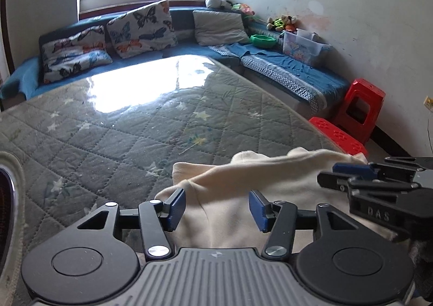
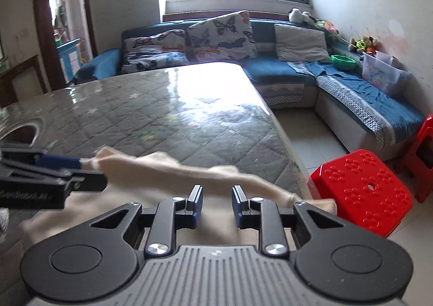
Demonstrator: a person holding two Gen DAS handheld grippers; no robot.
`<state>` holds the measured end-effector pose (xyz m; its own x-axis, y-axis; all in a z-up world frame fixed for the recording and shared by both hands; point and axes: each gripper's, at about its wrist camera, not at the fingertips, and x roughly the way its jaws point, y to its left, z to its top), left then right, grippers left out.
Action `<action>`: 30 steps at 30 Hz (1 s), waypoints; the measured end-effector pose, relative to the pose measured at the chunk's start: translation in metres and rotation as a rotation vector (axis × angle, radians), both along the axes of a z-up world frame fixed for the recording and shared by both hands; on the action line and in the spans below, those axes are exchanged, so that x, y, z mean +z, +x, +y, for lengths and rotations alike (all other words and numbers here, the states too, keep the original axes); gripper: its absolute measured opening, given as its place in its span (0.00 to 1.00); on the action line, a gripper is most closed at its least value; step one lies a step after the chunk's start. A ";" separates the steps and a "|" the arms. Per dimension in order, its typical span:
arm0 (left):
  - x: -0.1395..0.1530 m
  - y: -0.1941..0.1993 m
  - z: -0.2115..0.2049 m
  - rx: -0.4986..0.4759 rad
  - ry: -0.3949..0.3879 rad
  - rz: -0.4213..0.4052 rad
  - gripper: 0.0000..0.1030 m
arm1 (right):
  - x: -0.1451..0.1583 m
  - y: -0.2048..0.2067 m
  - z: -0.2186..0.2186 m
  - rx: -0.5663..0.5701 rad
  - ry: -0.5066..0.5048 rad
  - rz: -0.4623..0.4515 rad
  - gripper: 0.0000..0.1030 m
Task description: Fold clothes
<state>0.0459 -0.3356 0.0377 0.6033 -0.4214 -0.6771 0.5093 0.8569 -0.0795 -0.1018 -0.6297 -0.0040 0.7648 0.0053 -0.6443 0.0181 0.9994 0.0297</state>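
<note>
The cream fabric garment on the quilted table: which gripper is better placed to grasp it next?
Probably the left gripper: its open jaws already straddle a raised fold of the cream fabric garment. The right gripper is open more narrowly, above flatter cloth.

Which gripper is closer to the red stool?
Right. The right gripper is by the table edge beside the red stool; the left gripper is farther along the cream garment.

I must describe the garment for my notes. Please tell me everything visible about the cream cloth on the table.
The cream cloth is soft, knit-looking fabric, crumpled and partly folded, with a raised ridge across it. It lies at the near edge of the quilted table cover. Both tongs, left and right, stand open over it, gripping nothing.
</note>
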 end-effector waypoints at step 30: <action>-0.018 -0.080 0.019 -0.026 0.040 -0.036 0.73 | 0.000 -0.094 0.046 0.055 -0.021 -0.031 0.32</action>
